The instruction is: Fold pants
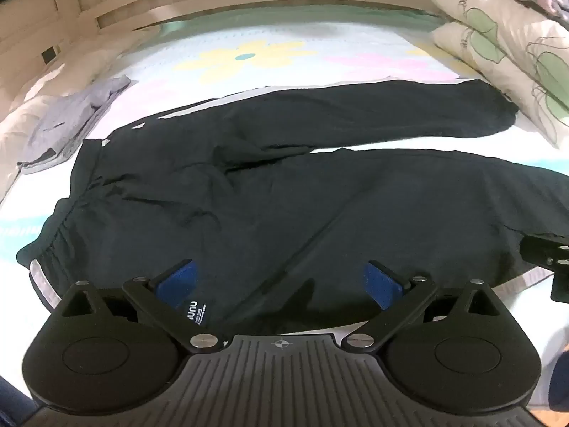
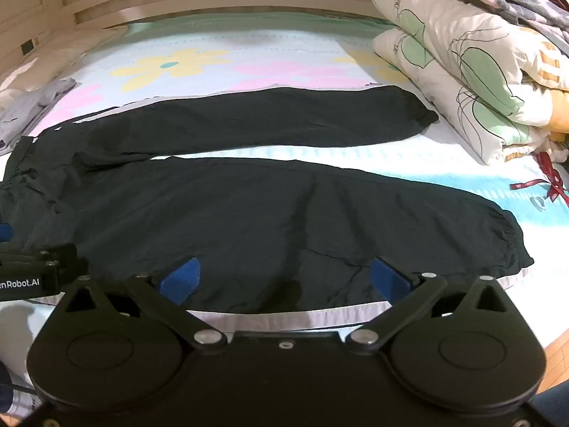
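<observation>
Left claw: left gripper [image 1: 281,279] spread wide, blue pads [image 1: 181,277] apart, nothing between them; it hovers over the near leg close to the waistband
Right claw: right gripper [image 2: 284,279] also spread wide and holding nothing, over the near leg toward the cuff
Writing: small label [image 1: 201,315] on the pants by the left pad, white print too small to read; the left gripper's side in the right view reads "enRobot.AI" [image 2: 19,283], start cut off
Pants: black pants [image 2: 249,213] lie flat on the bed [image 2: 284,49], waistband left, both legs running right, a strip of sheet between them
Around: grey garment [image 1: 71,121] beside the waistband; folded quilt [image 2: 462,64] near the far cuff; red ribbon [image 2: 549,178] below it
</observation>
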Available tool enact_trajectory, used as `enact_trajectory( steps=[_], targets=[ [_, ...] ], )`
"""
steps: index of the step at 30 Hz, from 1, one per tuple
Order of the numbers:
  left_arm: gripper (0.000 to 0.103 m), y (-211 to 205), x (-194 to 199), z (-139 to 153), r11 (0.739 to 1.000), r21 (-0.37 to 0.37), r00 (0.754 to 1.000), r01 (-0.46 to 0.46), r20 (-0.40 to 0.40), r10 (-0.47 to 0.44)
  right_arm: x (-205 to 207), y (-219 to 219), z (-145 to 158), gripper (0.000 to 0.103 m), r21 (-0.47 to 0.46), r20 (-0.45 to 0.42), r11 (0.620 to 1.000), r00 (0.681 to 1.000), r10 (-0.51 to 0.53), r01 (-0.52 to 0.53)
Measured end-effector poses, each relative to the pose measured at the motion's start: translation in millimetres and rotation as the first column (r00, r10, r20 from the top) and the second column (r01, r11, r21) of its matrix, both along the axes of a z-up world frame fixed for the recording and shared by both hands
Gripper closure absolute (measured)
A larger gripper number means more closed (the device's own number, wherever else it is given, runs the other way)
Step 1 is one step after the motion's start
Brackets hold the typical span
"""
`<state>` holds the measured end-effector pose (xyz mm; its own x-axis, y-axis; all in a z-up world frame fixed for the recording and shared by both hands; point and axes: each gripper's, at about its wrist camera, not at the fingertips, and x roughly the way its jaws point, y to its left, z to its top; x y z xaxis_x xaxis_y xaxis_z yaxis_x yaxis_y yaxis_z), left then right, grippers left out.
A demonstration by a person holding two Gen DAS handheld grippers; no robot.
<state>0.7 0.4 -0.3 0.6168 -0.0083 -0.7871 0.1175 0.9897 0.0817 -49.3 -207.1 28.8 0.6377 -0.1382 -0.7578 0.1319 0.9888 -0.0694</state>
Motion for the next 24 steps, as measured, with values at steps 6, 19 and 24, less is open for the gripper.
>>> enact_trajectory(
  steps=[6,19,24],
  targets=[
    [0.003,-1.2,-0.2,-0.4,1.000,0.012,1.000,-0.008,-0.003,0.008,0.1,0.6,-1.1,0.001,0.000,-0.003,1.000,1.000,0.005,-0.005],
    [0.003,5.5,1.2,-3.2,1.000,-0.004,1.000,-0.005,-0.004,0.005,0.2,1.1,-2.5,0.001,-0.001,-0.007,1.000,1.000,0.004,-0.004],
    [0.003,3.3,1.9,-2.9,1.000,-0.006,1.000,-0.010,-0.008,0.010,-0.3,1.3,-2.2,0.001,-0.001,-0.009,1.000,1.000,0.005,-0.005]
  ],
)
